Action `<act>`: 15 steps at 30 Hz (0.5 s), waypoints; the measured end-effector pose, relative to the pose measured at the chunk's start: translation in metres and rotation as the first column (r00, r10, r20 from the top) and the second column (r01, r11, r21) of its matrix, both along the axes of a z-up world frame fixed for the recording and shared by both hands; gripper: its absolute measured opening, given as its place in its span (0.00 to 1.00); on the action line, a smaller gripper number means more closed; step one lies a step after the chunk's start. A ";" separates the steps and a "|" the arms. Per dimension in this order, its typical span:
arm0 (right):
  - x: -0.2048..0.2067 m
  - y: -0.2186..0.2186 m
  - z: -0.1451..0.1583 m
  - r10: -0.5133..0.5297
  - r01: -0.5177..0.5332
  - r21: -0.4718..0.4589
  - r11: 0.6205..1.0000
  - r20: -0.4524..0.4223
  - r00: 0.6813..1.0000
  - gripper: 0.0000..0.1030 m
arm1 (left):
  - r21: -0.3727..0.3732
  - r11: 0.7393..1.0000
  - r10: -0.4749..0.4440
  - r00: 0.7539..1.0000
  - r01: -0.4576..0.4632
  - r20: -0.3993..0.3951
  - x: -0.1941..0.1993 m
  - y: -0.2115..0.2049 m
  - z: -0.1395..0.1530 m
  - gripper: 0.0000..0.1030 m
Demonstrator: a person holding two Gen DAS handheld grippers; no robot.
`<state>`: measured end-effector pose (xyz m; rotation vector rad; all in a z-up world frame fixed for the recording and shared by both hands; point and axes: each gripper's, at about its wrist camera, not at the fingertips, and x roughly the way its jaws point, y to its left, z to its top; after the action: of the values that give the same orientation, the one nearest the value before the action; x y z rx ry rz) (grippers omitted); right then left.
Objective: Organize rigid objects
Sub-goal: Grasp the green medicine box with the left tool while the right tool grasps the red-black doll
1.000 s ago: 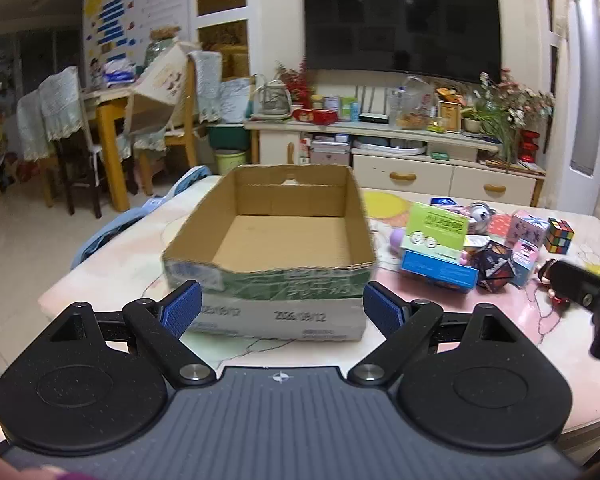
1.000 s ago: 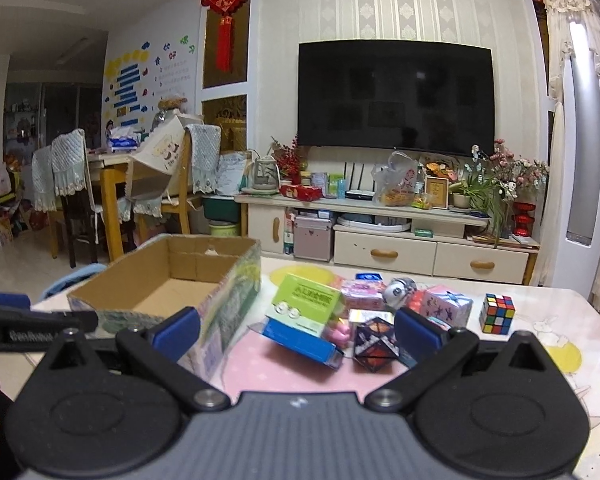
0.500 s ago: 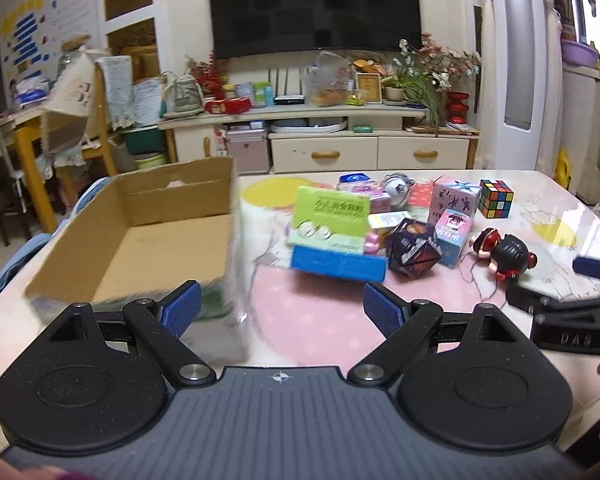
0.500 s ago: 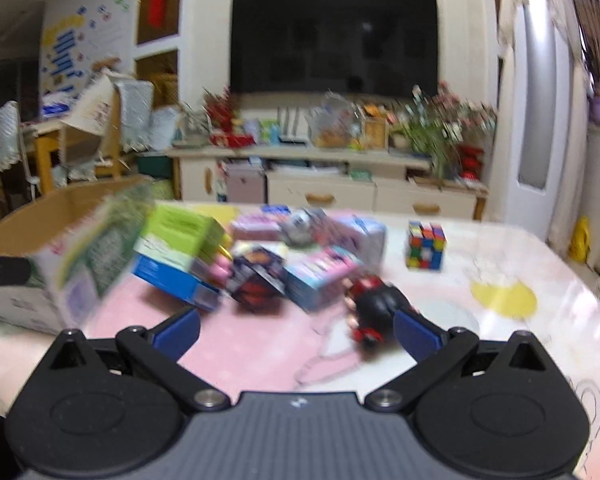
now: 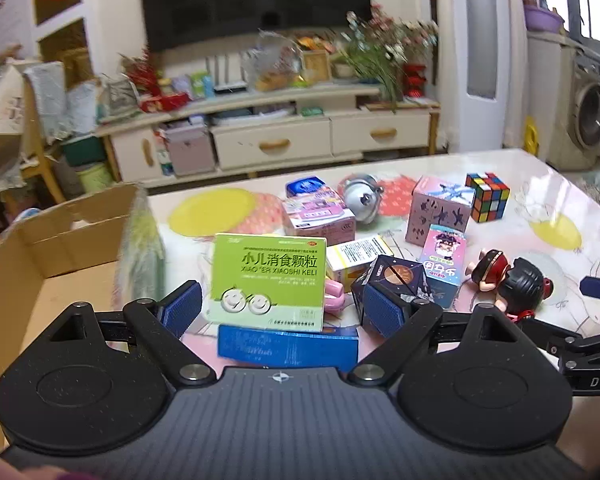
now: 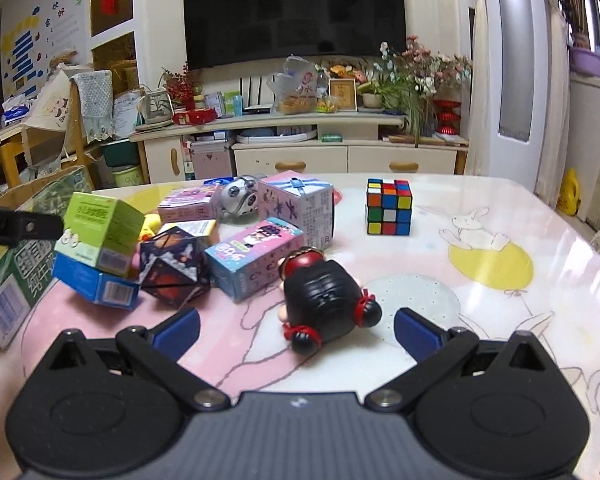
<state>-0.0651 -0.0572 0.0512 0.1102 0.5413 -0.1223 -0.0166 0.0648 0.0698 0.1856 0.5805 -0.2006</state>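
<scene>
The left tongs are spread wide and hold nothing; between their blue pads the left wrist view shows a green box leaning on a blue box that lies flat on the table. The right pad stands in front of a dark many-sided puzzle, though whether it touches the puzzle cannot be told. The right tongs are also spread and empty, hovering low over the table with a doll in black and red lying on its side just ahead of them, between the two pads and touching neither.

Beyond the doll lies a light blue and pink carton, and behind that stands a pink gift box with a blue ribbon print. A colour cube sits apart from the heap, farther toward the table's right edge. Near the far edge are a pink flat box and a silver round toy. A yellow and white packet rests between the green box and the puzzle, with something pink tucked under it.

A cardboard box, open at the top, stands at the table's left edge, just beside the green and blue boxes. Nothing can be seen in the part of its floor that shows
</scene>
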 end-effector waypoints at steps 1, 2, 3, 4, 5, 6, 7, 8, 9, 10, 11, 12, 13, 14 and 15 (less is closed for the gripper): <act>0.003 -0.001 -0.001 0.003 -0.003 0.003 1.000 -0.004 1.000 0.99 | 0.002 1.000 0.001 1.000 -0.001 -0.005 0.004 0.001 -0.001 1.00; 0.006 -0.002 -0.001 0.009 -0.009 0.007 1.000 -0.007 1.000 0.99 | 0.001 1.000 0.012 1.000 -0.012 -0.003 0.007 0.004 -0.003 1.00; 0.009 -0.003 -0.001 0.012 -0.012 0.011 1.000 -0.011 1.000 0.99 | -0.003 1.000 0.022 1.000 -0.022 -0.004 0.010 0.006 -0.004 1.00; 0.012 -0.004 -0.002 0.016 -0.016 0.015 1.000 -0.013 1.000 0.99 | -0.007 1.000 0.025 1.000 -0.025 -0.015 0.018 0.005 -0.004 1.00; 0.015 -0.005 -0.002 0.021 -0.020 0.017 1.000 -0.015 1.000 0.99 | -0.014 1.000 0.019 0.999 -0.020 -0.034 0.023 0.005 -0.004 1.00; 0.018 -0.005 -0.002 0.025 -0.025 0.021 0.999 -0.014 1.000 0.99 | -0.018 1.000 0.007 0.998 -0.008 -0.055 0.025 0.006 -0.007 1.00; 0.020 -0.005 -0.002 0.029 -0.029 0.023 0.999 -0.013 0.999 0.99 | -0.015 1.000 -0.004 0.998 0.003 -0.066 0.029 0.005 -0.009 1.00; 0.024 -0.006 -0.003 0.031 -0.031 0.024 0.999 -0.014 0.999 0.99 | -0.006 1.000 -0.011 0.998 0.011 -0.067 0.031 0.004 -0.010 1.00; 0.027 -0.006 -0.003 0.032 -0.032 0.024 0.999 -0.016 0.999 0.99 | 0.009 1.000 -0.016 0.998 0.016 -0.064 0.033 0.003 -0.010 1.00; 0.029 -0.007 -0.003 0.033 -0.033 0.026 0.999 -0.017 0.999 0.99 | 0.023 0.999 -0.021 0.998 0.023 -0.063 0.035 0.003 -0.010 1.00; 0.031 -0.008 -0.004 0.033 -0.033 0.029 0.999 -0.016 0.999 0.99 | 0.031 0.999 -0.027 0.998 0.029 -0.065 0.036 0.002 -0.010 1.00; 0.032 -0.010 -0.004 0.032 -0.031 0.033 0.999 -0.014 0.999 0.99 | 0.037 0.999 -0.031 0.997 0.034 -0.069 0.036 0.004 -0.011 1.00; 0.034 -0.011 -0.003 0.029 -0.029 0.038 0.999 -0.014 0.999 0.99 | 0.043 0.999 -0.030 0.997 0.033 -0.072 0.038 0.005 -0.010 1.00; 0.035 -0.012 -0.003 0.026 -0.025 0.044 0.999 -0.015 1.000 0.99 | 0.048 0.998 -0.025 0.997 0.029 -0.074 0.040 0.005 -0.010 1.00; 0.036 -0.013 -0.004 0.023 -0.022 0.050 0.998 -0.017 1.000 0.99 | 0.050 0.998 -0.022 0.997 0.026 -0.077 0.042 0.005 -0.010 1.00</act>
<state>-0.0296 -0.0706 0.0471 0.1521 0.5628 -0.0873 0.0250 0.0701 0.0598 0.2350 0.6600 -0.2174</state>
